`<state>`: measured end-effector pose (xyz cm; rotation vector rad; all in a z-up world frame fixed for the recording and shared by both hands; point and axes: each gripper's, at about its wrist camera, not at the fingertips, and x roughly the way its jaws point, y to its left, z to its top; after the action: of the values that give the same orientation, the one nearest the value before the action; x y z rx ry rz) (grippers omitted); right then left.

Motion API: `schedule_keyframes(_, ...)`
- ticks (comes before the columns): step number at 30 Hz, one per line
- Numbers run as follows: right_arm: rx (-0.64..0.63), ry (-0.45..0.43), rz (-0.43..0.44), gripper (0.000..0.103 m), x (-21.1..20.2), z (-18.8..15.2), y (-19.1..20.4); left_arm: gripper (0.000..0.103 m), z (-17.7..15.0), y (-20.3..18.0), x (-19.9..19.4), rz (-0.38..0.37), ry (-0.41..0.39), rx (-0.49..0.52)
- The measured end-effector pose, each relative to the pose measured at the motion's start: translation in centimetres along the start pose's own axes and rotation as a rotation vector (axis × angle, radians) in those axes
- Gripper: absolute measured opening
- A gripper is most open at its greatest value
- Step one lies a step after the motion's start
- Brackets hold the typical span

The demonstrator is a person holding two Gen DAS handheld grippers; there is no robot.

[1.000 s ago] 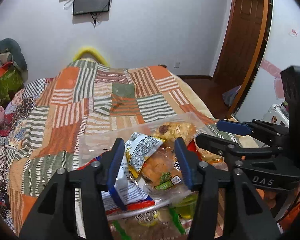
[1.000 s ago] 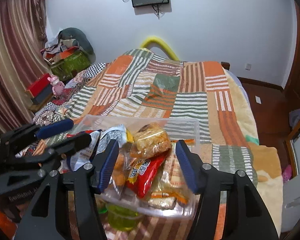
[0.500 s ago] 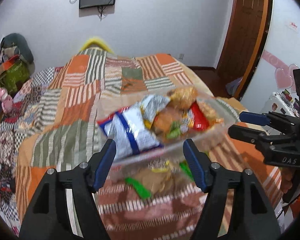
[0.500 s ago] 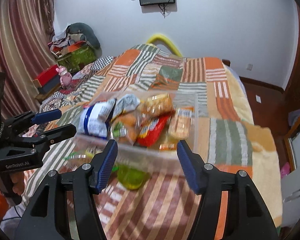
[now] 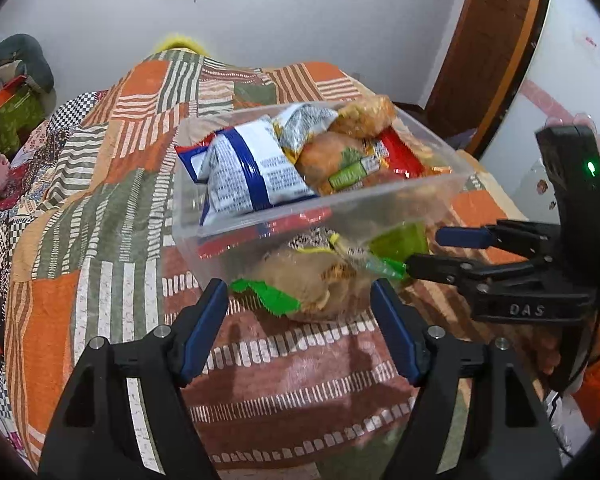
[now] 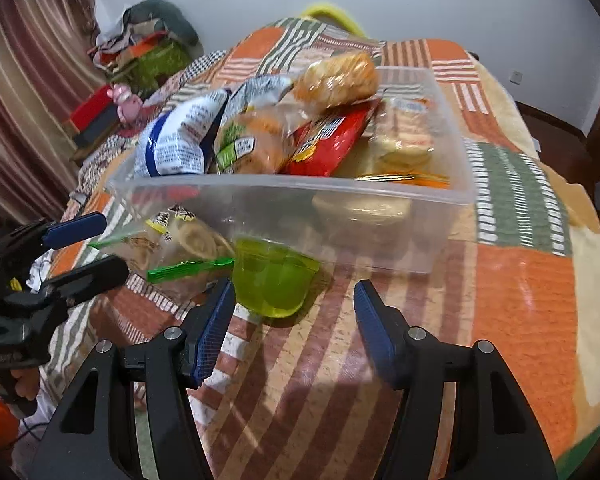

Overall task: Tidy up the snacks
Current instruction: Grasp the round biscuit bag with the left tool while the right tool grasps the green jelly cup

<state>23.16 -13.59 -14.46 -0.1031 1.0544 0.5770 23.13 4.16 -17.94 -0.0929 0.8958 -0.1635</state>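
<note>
Left claw (image 5: 300, 328) below snack bin (image 5: 452, 184)

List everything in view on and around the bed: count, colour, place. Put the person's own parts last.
clear plastic bin: one, transparent, on the bedspread, heaped with snack packs.
blue-and-white snack bag: one, at the bin's left end.
red snack pack: one, leaning in the bin's middle.
green jelly cup: one, translucent green, on the bedspread in front of the bin.
green-edged bread pack: one, clear wrap, beside the cup outside the bin.
patchwork bedspread: one, orange, green and white stripes.
wooden door: one, brown, right of the bed.
left hand-held gripper: black with blue pads, jaws opening, nothing between them.
right hand-held gripper: black with blue pads, open, empty, just short of the cup.
</note>
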Motion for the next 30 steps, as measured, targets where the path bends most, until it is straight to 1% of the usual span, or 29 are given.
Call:
schedule_keyframes(2, 0.003, 0.015, 0.017, 0.058, 0.7, 0.4, 0.2, 0.074, -0.4, 0.0, 0.4, -0.007, 0.011, -0.006)
schedule_keyframes(5, 0.000, 0.029, 0.019, 0.058, 1.4, 0.7, 0.5, 0.075, -0.8, 0.0, 0.9, -0.034, 0.033, -0.013)
schedule_keyframes(6, 0.001, 0.031, 0.021, 0.056, 1.5, 0.7, 0.5, 0.075, -0.9, -0.1, 1.1, -0.041, 0.040, -0.010)
schedule_keyframes(8, 0.001, 0.043, 0.042, 0.048, 1.9, 0.9, 0.7, 0.076, -1.0, -0.4, 1.4, -0.042, 0.048, -0.001)
schedule_keyframes(10, -0.005, 0.039, 0.039, 0.047, 1.7, 0.7, 0.9, 0.078, -1.0, -0.7, 1.7, -0.043, 0.054, 0.004)
schedule_keyframes(14, -0.006, 0.019, 0.026, 0.047, 1.0, 0.1, 0.6, 0.084, -0.6, -1.3, 2.4, -0.031, 0.058, -0.005)
schedule_keyframes(20, 0.028, -0.009, 0.016, 0.047, -1.1, -1.2, -1.1, 0.088, 0.4, -1.7, 4.0, -0.030, 0.074, -0.044)
schedule_keyframes(22, 0.036, -0.016, 0.002, 0.047, -1.7, -1.6, -1.7, 0.088, 0.5, -1.7, 4.4, -0.032, 0.074, -0.064)
schedule_keyframes(26, 0.057, -0.029, 0.000, 0.047, -2.7, -2.3, -2.4, 0.088, 0.4, -2.3, 5.2, -0.013, 0.079, -0.067)
schedule_keyframes(28, 0.064, -0.034, 0.000, 0.047, -3.0, -2.4, -2.4, 0.087, 0.4, -2.3, 5.3, -0.009, 0.076, -0.086)
schedule_keyframes(29, 0.066, -0.036, -0.001, 0.047, -3.1, -2.5, -2.4, 0.083, 0.4, -2.3, 5.3, -0.014, 0.072, -0.093)
schedule_keyframes(30, 0.066, -0.038, -0.002, 0.047, -3.2, -2.5, -2.3, 0.076, 0.4, -2.2, 5.1, -0.025, 0.062, -0.103)
